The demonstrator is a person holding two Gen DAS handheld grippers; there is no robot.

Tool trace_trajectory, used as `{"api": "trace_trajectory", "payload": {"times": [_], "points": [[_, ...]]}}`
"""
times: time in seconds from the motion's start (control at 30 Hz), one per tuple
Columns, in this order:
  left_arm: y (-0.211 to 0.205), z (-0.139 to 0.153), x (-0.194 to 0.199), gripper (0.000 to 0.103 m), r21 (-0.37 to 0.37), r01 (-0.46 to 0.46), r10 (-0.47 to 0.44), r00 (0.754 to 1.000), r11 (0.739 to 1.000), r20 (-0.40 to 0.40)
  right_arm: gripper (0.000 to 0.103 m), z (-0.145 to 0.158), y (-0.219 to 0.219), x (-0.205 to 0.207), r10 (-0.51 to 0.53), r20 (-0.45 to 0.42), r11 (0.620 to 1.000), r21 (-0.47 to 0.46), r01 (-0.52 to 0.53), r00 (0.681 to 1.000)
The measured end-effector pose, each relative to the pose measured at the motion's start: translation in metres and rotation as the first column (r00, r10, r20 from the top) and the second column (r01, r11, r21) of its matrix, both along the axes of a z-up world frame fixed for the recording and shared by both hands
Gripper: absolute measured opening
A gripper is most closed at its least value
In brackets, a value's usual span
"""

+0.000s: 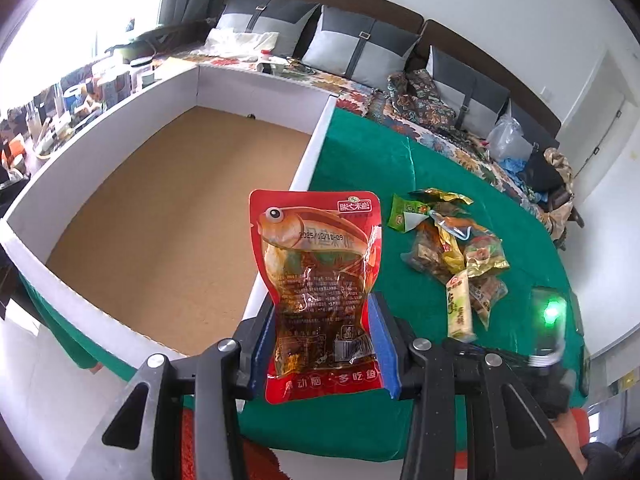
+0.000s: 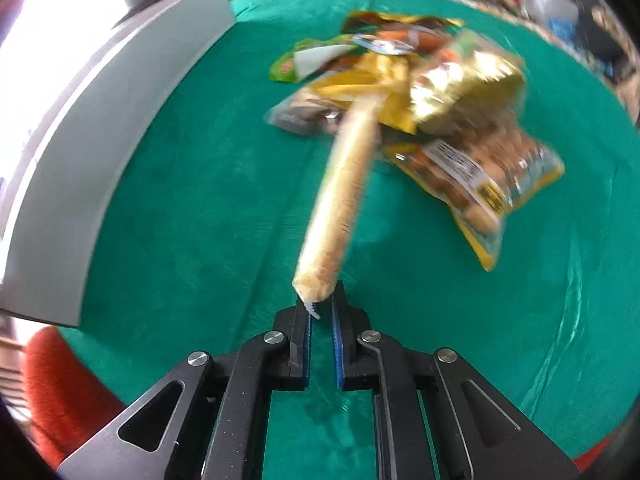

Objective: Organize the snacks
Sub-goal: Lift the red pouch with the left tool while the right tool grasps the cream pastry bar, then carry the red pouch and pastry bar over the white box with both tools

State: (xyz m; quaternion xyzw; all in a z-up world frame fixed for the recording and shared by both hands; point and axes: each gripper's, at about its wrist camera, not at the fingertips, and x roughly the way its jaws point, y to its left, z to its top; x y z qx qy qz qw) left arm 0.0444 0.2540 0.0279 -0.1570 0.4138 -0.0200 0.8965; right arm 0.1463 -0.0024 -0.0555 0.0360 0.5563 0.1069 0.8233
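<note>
My left gripper [image 1: 324, 308] is shut on a red fish-snack pouch [image 1: 316, 248], held upright over the edge of a white-walled box [image 1: 256, 84] with a brown floor. To its right, a pile of snack packets [image 1: 460, 244] lies on the green cloth [image 1: 360, 160]. In the right wrist view my right gripper [image 2: 321, 308] is shut on the sealed end of a long pale snack stick [image 2: 344, 184]. The stick reaches away toward the snack pile [image 2: 420, 80]. That stick [image 1: 459, 308] also shows at the near end of the pile in the left wrist view.
The box's white wall [image 2: 120, 112] borders the green cloth [image 2: 200, 220] on the left. A sofa with grey cushions [image 1: 360, 48] runs behind the table. A red seat [image 2: 60, 380] sits below the table's near edge. Cluttered jars stand at far left [image 1: 100, 80].
</note>
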Motion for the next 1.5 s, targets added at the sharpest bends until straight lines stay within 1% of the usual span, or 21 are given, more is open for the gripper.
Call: {"api": "trace_trajectory", "payload": {"times": [0.1,0.17,0.23,0.37,0.5,0.6,0.67,0.7,0.73,0.77,0.87,0.9,0.97,1.07,1.1,1.23,1.3,1.33,1.37,1.4,1.5], "points": [[0.007,0.003,0.001,0.043,-0.020,-0.013,0.013,1.000,1.000,0.003,0.008,0.013,-0.028,-0.002,-0.006,0.024,0.978,0.208,0.001,1.000],[0.012,0.006,0.001,0.043,-0.004,-0.020,0.020,1.000,1.000,0.015,0.008,0.021,-0.039,-0.006,-0.008,0.053,0.955,0.297,-0.008,0.999],[0.017,0.008,0.000,0.043,0.004,-0.026,0.025,0.999,1.000,0.020,0.008,0.033,-0.050,-0.008,-0.009,0.086,0.936,0.351,-0.021,0.996],[0.044,0.012,0.008,0.043,-0.002,-0.059,0.059,0.998,0.998,0.022,0.008,0.056,-0.047,-0.008,0.011,0.115,0.925,0.377,-0.054,0.993],[0.069,0.020,0.018,0.043,0.029,-0.090,0.090,0.996,0.995,0.022,0.008,0.102,-0.001,-0.013,0.102,0.215,0.920,0.352,-0.174,0.971],[0.082,0.024,0.020,0.043,0.021,-0.102,0.101,0.995,0.995,0.017,0.010,0.105,0.013,-0.007,0.122,0.224,0.911,0.362,-0.199,0.967],[0.085,0.028,0.015,0.043,0.024,-0.102,0.101,0.994,0.995,0.031,0.018,0.101,0.002,0.003,0.078,0.201,0.918,0.367,-0.149,0.976],[0.085,0.028,0.012,0.043,0.031,-0.101,0.100,0.994,0.994,0.037,0.031,0.099,-0.007,0.005,0.052,0.178,0.918,0.378,-0.117,0.983],[0.085,0.029,0.010,0.043,0.035,-0.102,0.100,0.994,0.994,0.041,0.035,0.088,-0.020,0.013,0.009,0.117,0.917,0.395,-0.055,0.993],[0.085,0.028,0.007,0.043,0.036,-0.102,0.100,0.994,0.994,0.043,0.036,0.078,-0.028,0.019,-0.015,0.060,0.916,0.400,-0.010,0.998],[0.085,0.023,0.007,0.043,0.028,-0.100,0.099,0.994,0.995,0.041,0.036,0.042,-0.035,0.024,-0.003,-0.137,0.927,0.371,0.054,0.991],[0.084,0.022,0.007,0.043,0.026,-0.100,0.099,0.994,0.995,0.040,0.036,0.030,-0.029,0.022,0.022,-0.189,0.936,0.348,0.046,0.982],[0.083,0.021,0.005,0.043,0.024,-0.102,0.101,0.994,0.995,0.041,0.036,0.008,-0.004,0.012,0.106,-0.266,0.955,0.296,-0.024,0.958],[0.086,0.020,0.003,0.043,0.016,-0.109,0.109,0.993,0.994,0.042,0.036,-0.015,0.015,-0.001,0.102,-0.345,0.934,0.357,0.030,0.933],[0.088,0.020,0.002,0.043,0.009,-0.115,0.115,0.993,0.993,0.042,0.036,-0.019,0.023,-0.004,0.094,-0.349,0.933,0.359,0.040,0.932],[0.094,0.020,-0.003,0.043,0.002,-0.130,0.130,0.990,0.991,0.046,0.039,-0.026,0.052,0.004,0.040,-0.305,0.961,0.273,0.048,0.952],[0.095,0.019,-0.004,0.043,0.003,-0.135,0.135,0.990,0.991,0.044,0.048,-0.027,0.060,0.007,0.000,-0.279,0.965,0.254,0.073,0.960],[0.095,0.018,-0.003,0.043,0.004,-0.136,0.135,0.990,0.991,0.040,0.052,-0.024,0.068,0.010,-0.009,-0.237,0.972,0.228,0.064,0.972],[0.095,0.016,-0.003,0.043,0.006,-0.136,0.136,0.990,0.991,0.036,0.063,-0.023,0.076,0.011,-0.006,-0.202,0.980,0.196,0.047,0.979],[0.094,0.016,-0.002,0.043,0.007,-0.136,0.136,0.990,0.991,0.033,0.070,-0.022,0.085,0.012,0.008,-0.171,0.986,0.165,0.021,0.985],[0.091,0.014,-0.002,0.043,0.020,-0.130,0.130,0.991,0.991,0.034,0.069,-0.023,0.105,0.007,0.040,-0.107,0.997,0.066,-0.033,0.993]]}}
